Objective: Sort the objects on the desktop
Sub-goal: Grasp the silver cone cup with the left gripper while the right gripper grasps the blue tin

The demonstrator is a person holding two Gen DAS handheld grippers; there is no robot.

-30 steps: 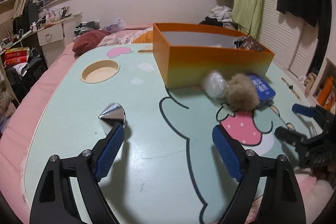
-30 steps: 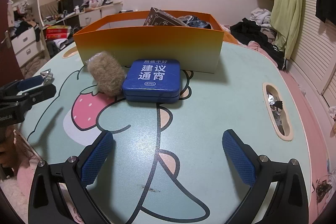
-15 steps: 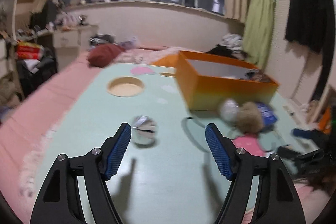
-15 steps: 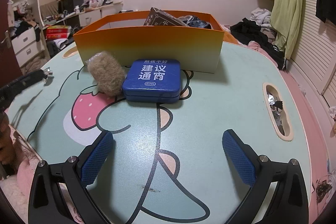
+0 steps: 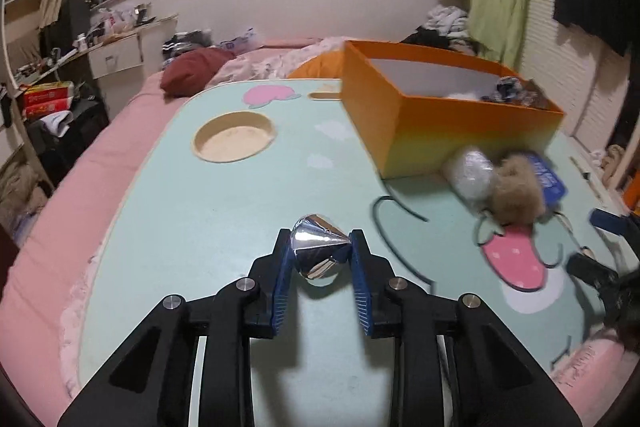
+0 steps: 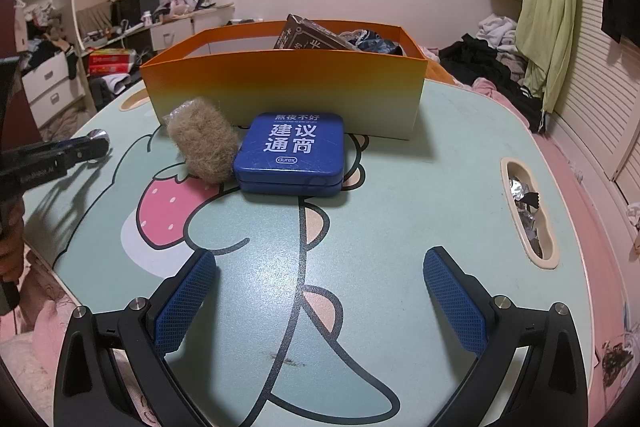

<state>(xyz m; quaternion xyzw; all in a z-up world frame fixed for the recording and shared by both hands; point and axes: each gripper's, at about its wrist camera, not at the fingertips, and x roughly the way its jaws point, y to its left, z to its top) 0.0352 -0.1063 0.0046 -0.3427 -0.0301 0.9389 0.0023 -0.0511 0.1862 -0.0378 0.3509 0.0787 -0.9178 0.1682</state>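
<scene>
Now left tool (image 5: 320, 247) closing on silver cone (image 5: 318, 247); right tool (image 6: 320, 301) released.

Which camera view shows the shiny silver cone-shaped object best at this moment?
The left wrist view: the shiny silver cone sits centred between the closing left gripper's blue pads, which touch its sides. The right wrist view shows none of it, only that gripper's side at the left edge.

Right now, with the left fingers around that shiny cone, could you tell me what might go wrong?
1. The chrome cone is smooth and tapered; the left gripper is closing on its slanted sides, so it may squirt out.
2. It sits near the tips of the fingers, a shallow hold that could slip on lifting.
3. The orange box has a tall wall; a low carry might clip it.
</scene>
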